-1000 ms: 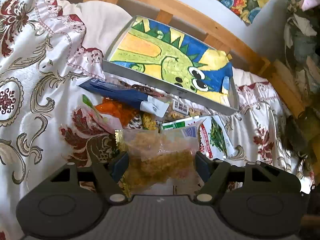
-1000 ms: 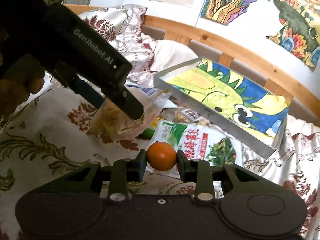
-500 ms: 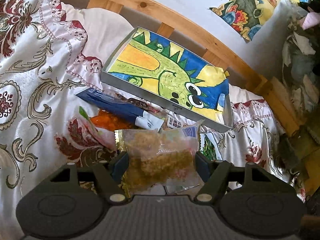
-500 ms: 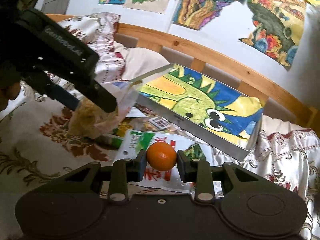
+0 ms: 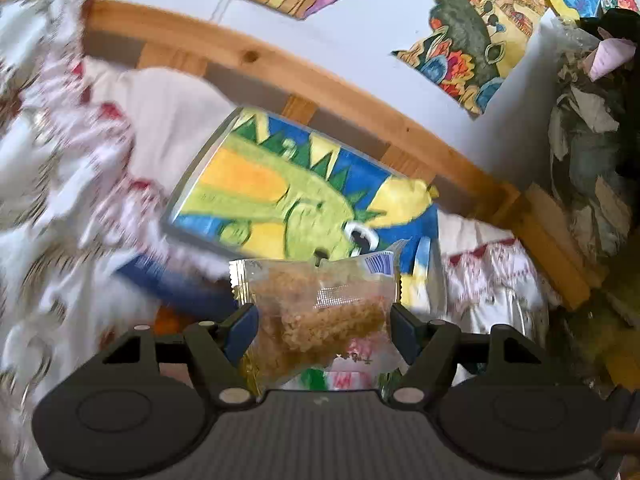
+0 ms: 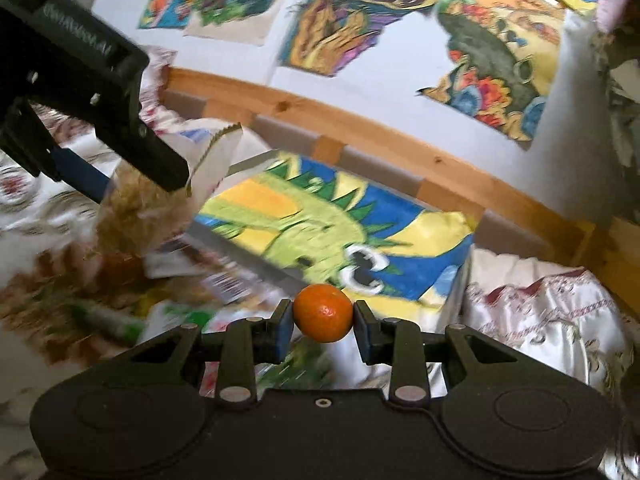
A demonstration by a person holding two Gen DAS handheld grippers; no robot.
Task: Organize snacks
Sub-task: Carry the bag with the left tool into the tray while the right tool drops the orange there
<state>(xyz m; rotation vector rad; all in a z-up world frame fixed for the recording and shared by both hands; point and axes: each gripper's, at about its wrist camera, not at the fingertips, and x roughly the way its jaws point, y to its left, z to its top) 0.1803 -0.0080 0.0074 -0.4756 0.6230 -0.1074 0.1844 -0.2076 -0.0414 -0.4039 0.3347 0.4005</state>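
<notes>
My left gripper (image 5: 322,324) is shut on a clear packet of brown crumbly snack (image 5: 316,308) and holds it in the air above the bed, short of the shallow box (image 5: 256,184) lined with a green dinosaur drawing. My right gripper (image 6: 322,320) is shut on a small orange (image 6: 322,313), held in front of the box's near edge (image 6: 256,258). In the right wrist view the left gripper (image 6: 120,128) and its packet (image 6: 140,208) hang at the left, beside the box's left corner.
Other snack packets lie on the patterned bedspread in front of the box: a blue one (image 5: 176,284), a green and white one (image 6: 176,320). A wooden bed rail (image 6: 400,152) runs behind the box. Paintings hang on the wall (image 6: 352,20). Clutter stands at the right (image 5: 592,168).
Both grippers have risen and moved toward the dinosaur box, each still holding its item. The views now tilt up and show more of the wall.
</notes>
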